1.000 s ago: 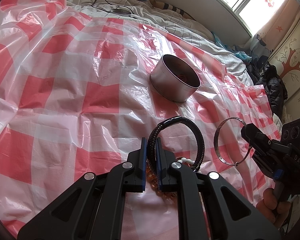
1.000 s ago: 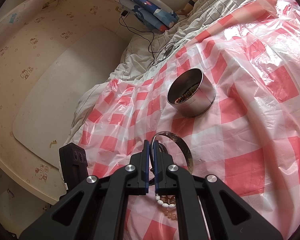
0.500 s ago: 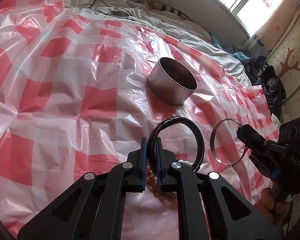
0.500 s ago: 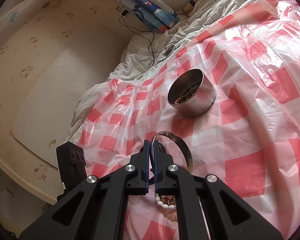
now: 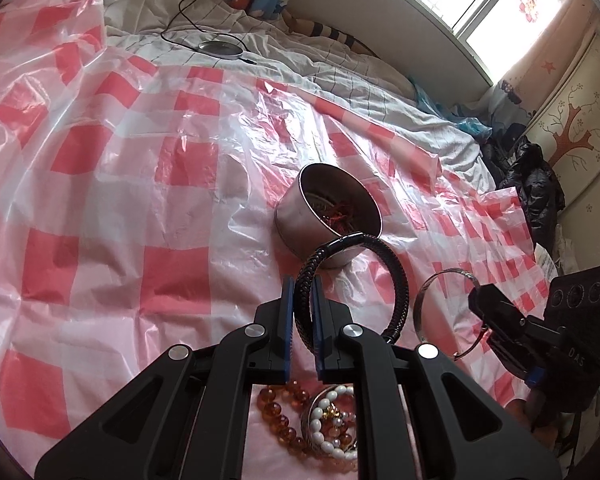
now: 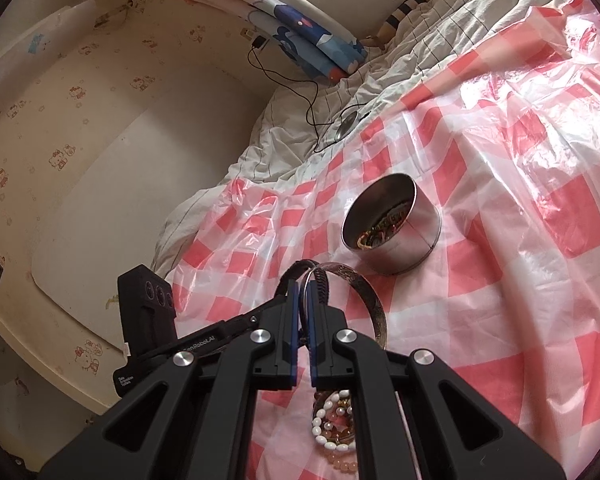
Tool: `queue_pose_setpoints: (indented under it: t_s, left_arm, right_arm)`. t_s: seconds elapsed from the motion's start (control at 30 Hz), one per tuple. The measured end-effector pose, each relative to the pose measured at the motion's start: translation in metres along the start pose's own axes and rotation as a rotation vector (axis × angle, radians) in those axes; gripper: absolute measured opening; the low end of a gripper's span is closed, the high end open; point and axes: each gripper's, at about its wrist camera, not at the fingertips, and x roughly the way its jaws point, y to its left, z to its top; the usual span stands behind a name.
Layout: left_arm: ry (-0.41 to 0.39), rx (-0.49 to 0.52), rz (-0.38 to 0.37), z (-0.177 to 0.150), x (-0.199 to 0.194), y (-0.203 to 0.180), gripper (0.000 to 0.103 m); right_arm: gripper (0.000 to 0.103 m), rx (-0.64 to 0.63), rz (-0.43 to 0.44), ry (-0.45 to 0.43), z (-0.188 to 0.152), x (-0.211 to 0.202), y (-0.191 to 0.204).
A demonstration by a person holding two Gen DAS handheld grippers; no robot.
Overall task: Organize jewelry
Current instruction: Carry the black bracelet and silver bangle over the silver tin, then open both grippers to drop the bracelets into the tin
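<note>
My left gripper (image 5: 302,292) is shut on a black braided bracelet (image 5: 398,276) and holds it up above the cloth, short of a round metal tin (image 5: 300,216) that holds some jewelry. My right gripper (image 6: 304,296) is shut on a silver bangle (image 6: 364,284); the bangle (image 5: 424,300) and the right gripper (image 5: 500,312) also show in the left wrist view, right of the bracelet. The tin (image 6: 412,240) lies ahead of the bangle. Amber beads (image 5: 278,412) and a white bead bracelet (image 5: 320,428) lie on the cloth beneath the grippers.
A red-and-white checked plastic sheet (image 5: 140,200) covers a bed. Behind it are a white quilt (image 5: 340,76), a round charger with cable (image 5: 220,48) and a rolled blue blanket (image 6: 312,40). Dark clothing (image 5: 532,184) is piled at the right.
Both grippers have risen and moved toward the tin with their bracelets. The beads beneath now show between the left gripper's arms, and the left gripper has come close beside the right one.
</note>
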Motion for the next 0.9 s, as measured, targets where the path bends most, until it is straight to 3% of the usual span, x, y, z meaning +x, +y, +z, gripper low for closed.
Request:
queue_pose_setpoints:
  t_s: [0.3, 0.53, 0.67, 0.73, 0.83, 0.9]
  left_arm:
    - [0.020, 0.079, 0.028, 0.048, 0.033, -0.031, 0.008]
    - [0.080, 0.136, 0.091, 0.082, 0.065, -0.042, 0.008]
    - [0.157, 0.155, 0.091, 0.085, 0.093, -0.046, 0.008]
    - [0.202, 0.160, 0.081, 0.084, 0.106, -0.048, 0.013]
    - [0.184, 0.134, 0.079, 0.086, 0.102, -0.041, 0.023]
    - [0.154, 0.096, 0.072, 0.089, 0.089, -0.028, 0.024]
  right_arm:
    - [0.006, -0.041, 0.027, -0.102, 0.041, 0.006, -0.002]
    - [0.006, -0.063, 0.028, -0.110, 0.065, 0.030, -0.003]
    - [0.006, -0.089, -0.012, -0.101, 0.072, 0.044, -0.006]
    - [0.006, -0.097, -0.032, -0.088, 0.074, 0.054, -0.009]
    - [0.006, -0.131, -0.097, -0.064, 0.076, 0.070, -0.012]
    - [0.006, -0.176, -0.163, -0.038, 0.073, 0.083, -0.012]
